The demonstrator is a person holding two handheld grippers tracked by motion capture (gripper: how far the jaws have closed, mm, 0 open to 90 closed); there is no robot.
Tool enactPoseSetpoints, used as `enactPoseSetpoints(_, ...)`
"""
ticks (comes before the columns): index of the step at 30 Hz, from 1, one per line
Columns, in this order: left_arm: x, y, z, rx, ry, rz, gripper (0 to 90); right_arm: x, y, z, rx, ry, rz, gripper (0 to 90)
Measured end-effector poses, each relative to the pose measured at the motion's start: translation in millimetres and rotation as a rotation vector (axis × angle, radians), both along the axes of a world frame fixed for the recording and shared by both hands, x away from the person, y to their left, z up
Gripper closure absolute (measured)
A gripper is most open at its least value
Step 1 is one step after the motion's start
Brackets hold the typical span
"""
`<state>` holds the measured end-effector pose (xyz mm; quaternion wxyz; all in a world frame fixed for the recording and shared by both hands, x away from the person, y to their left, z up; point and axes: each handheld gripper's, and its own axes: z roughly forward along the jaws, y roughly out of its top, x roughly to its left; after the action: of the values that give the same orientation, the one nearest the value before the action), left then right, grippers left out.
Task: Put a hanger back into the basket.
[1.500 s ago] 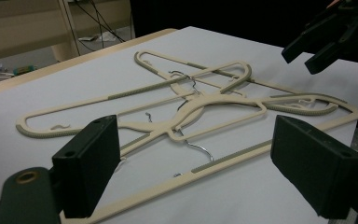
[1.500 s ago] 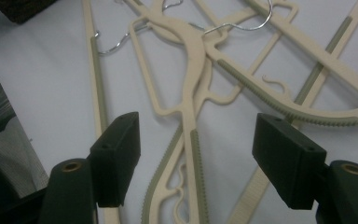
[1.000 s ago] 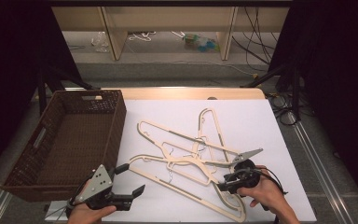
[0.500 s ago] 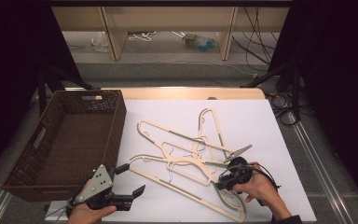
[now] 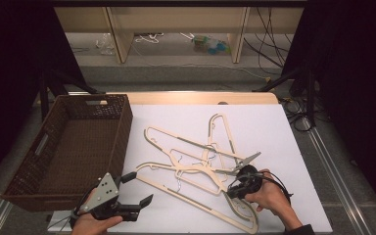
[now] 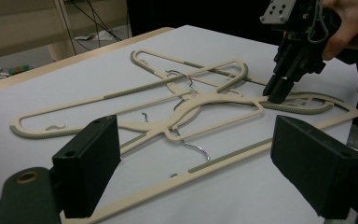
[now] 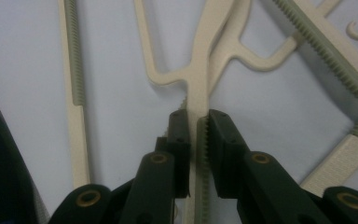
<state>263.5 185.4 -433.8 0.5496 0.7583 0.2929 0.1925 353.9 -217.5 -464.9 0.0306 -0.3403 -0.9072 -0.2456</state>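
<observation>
I am pinching my right gripper (image 7: 195, 122) on one cream hanger's (image 7: 198, 79) arm, left gripper (image 5: 136, 188) spread, wicker basket (image 5: 122, 125) holding none yet.

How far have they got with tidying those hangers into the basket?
Barely started, it seems. The basket looks empty, and the hangers lie tangled on the white table. In hand: the right tongs have just been closing and now pinch the bar of one hanger. The left tongs wait open near the basket. Lifting that hanger free and moving the others all appears left to do.
</observation>
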Motion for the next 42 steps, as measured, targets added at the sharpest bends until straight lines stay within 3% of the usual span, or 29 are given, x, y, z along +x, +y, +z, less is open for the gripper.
enactPoseSetpoints(6, 1.9, -2.3, -0.5, -0.011, 0.004, -0.006, 15.8, -3.2, 1.1, 12.5, -0.048, -0.068, 0.034, 79.9)
enactPoseSetpoints(10, 8.6, -12.9, -1.2, -0.014, 0.038, -0.011, 15.9, -6.1, 2.0, 23.3, -0.079, -0.132, 0.061, 80.0)
enactPoseSetpoints(15, 17.2, -26.3, -1.8, 0.015, 0.038, -0.025, 16.2, -11.1, 1.6, 34.4, -0.088, -0.173, 0.079, 80.2)
enactPoseSetpoints(18, 28.5, -38.5, -5.1, 0.049, 0.07, -0.033, 17.1, -14.4, 1.4, 38.7, -0.097, -0.188, 0.082, 80.1)
enactPoseSetpoints(19, 37.6, -46.7, -7.2, 0.087, 0.11, -0.042, 17.5, -15.4, 1.8, 40.5, -0.1, -0.197, 0.093, 80.2)
enactPoseSetpoints(20, 37.6, -46.7, -7.2, 0.087, 0.11, -0.042, 17.7, -15.4, 1.8, 40.5, -0.1, -0.197, 0.093, 80.2)
enactPoseSetpoints(21, 44.4, -55.7, -10.1, 0.106, 0.155, -0.033, 18.4, -16.4, 2.4, 41.6, -0.104, -0.199, 0.095, 80.2)
enactPoseSetpoints(22, 47.2, -60.2, -11.7, 0.127, 0.173, -0.02, 19.3, -17.1, 2.6, 42.5, -0.108, -0.206, 0.097, 80.1)
enactPoseSetpoints(24, 49.7, -64.7, -13.1, 0.137, 0.182, -0.018, 19.9, -18.7, 2.9, 44.4, -0.111, -0.211, 0.105, 80.2)
enactPoseSetpoints(30, 70.8, -87.9, -10.5, 0.181, 0.141, -0.009, 21.8, -22.4, 4.2, 50.6, -0.123, -0.236, 0.12, 80.2)
enactPoseSetpoints(31, 74.2, -89.3, -9.2, 0.212, 0.133, -0.022, 21.9, -23.3, 4.5, 51.3, -0.125, -0.245, 0.12, 80.2)
enactPoseSetpoints(34, 84.7, -97.5, -12.4, 0.225, 0.168, -0.04, 21.8, -26.7, 5.5, 54.5, -0.134, -0.246, 0.128, 80.2)
enactPoseSetpoints(39, 99.7, -109.8, -15.1, 0.251, 0.159, -0.068, 24.9, -31.4, 7.3, 60.6, -0.14, -0.259, 0.149, 80.3)
enactPoseSetpoints(42, 107.3, -114.7, -14.4, 0.269, 0.177, -0.122, 32.6, -33.4, 8.3, 64.0, -0.142, -0.272, 0.157, 80.3)
